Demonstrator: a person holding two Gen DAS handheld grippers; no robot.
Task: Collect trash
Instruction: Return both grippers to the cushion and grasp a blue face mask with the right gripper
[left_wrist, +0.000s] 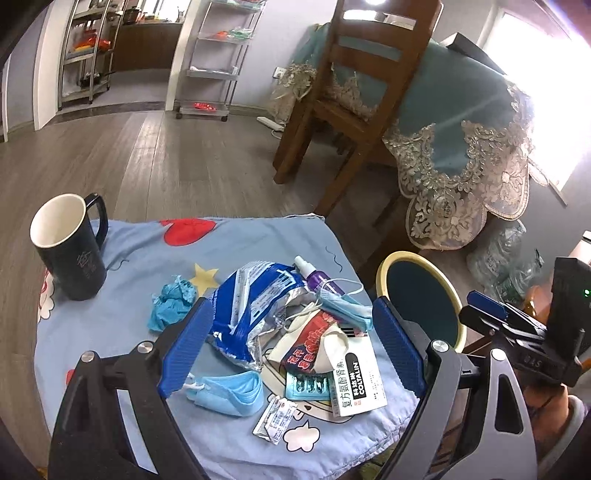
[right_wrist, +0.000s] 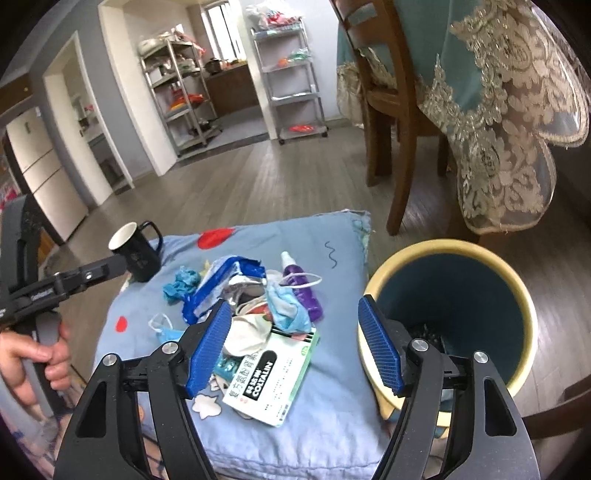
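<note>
A heap of trash lies on a light blue cloth (left_wrist: 122, 321) over a low stand: a blue foil wrapper (left_wrist: 255, 295), a white Coltalin medicine box (left_wrist: 360, 380) (right_wrist: 271, 376), blue face masks (left_wrist: 227, 393), a purple spray bottle (left_wrist: 317, 280) (right_wrist: 304, 291), a crumpled blue tissue (left_wrist: 171, 301) and a blister pack (left_wrist: 308, 386). My left gripper (left_wrist: 291, 347) is open above the heap. My right gripper (right_wrist: 295, 345) is open and empty above the medicine box. A yellow-rimmed bin (right_wrist: 526, 295) (left_wrist: 384, 269) stands right of the cloth.
A dark mug (left_wrist: 70, 247) (right_wrist: 138, 253) stands at the cloth's far left corner. A wooden chair (left_wrist: 351, 103) and a table with a teal lace-edged cloth (left_wrist: 461, 122) stand behind. Wheeled shelf racks (left_wrist: 214, 62) stand by the far wall.
</note>
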